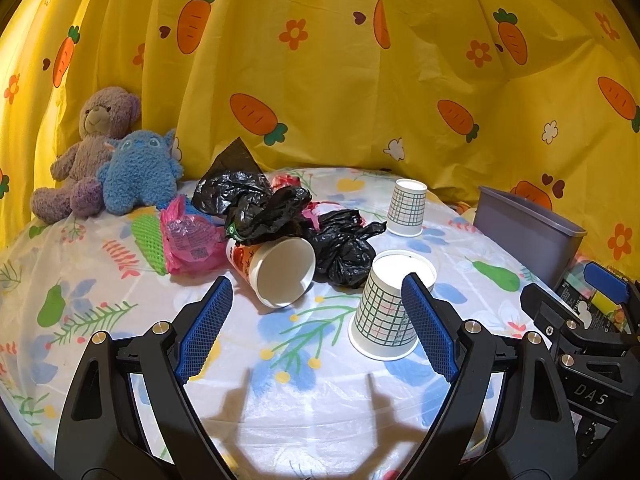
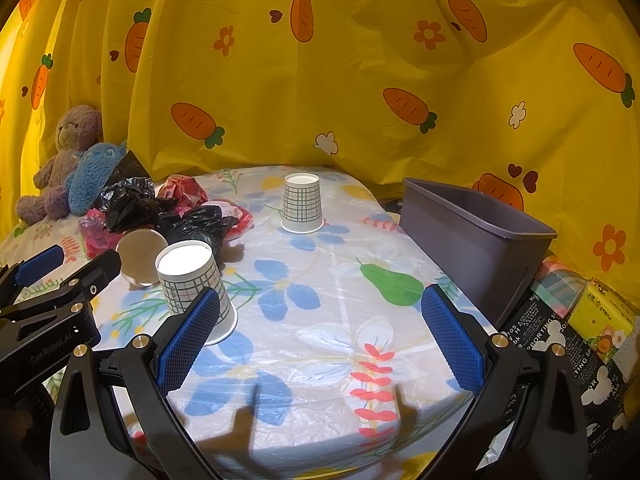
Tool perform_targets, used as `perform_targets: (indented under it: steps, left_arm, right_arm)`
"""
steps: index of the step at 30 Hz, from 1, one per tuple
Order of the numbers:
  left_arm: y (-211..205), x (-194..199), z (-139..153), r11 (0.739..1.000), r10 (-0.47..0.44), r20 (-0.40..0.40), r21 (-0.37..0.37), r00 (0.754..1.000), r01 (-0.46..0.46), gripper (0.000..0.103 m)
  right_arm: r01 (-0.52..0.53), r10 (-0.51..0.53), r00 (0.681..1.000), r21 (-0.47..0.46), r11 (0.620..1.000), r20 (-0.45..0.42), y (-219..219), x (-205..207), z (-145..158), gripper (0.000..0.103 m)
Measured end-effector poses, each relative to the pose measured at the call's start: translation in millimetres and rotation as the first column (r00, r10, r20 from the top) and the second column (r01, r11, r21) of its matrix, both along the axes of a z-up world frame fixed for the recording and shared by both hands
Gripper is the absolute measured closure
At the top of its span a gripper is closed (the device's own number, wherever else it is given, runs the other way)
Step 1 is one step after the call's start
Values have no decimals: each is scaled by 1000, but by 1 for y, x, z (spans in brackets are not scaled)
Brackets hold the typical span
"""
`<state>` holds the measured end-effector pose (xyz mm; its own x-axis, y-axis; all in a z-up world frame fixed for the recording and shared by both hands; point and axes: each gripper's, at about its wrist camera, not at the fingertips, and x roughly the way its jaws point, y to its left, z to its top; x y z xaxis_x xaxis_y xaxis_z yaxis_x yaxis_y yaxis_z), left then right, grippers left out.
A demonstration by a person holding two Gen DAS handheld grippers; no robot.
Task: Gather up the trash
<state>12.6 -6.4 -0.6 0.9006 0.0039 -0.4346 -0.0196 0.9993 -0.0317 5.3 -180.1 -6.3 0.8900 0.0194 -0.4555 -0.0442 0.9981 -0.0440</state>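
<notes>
hovering wide open and empty, the left gripper point(image 1: 316, 320) has the tipped cup point(image 1: 276, 270) just ahead between its pads. the right gripper point(image 2: 320, 332), also spread, sits beside the upturned checked cup point(image 2: 192, 284), near the grey bin point(image 2: 480, 236).

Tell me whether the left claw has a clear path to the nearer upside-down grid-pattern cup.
Probably yes. The left claw is open and empty, and the nearer grid-pattern cup stands just ahead, partly behind its right finger. Nothing lies between them; the tipped paper cup and black bags sit further back.
</notes>
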Motion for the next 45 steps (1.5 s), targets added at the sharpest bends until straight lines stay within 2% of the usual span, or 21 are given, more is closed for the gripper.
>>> perform_targets:
  steps: [45]
  left_arm:
    - [10,1,-5,1000,8,2,-14,1000,-8,18]
  right_arm:
    - [-47,47,999,12,999,0,7,4,-7,5]
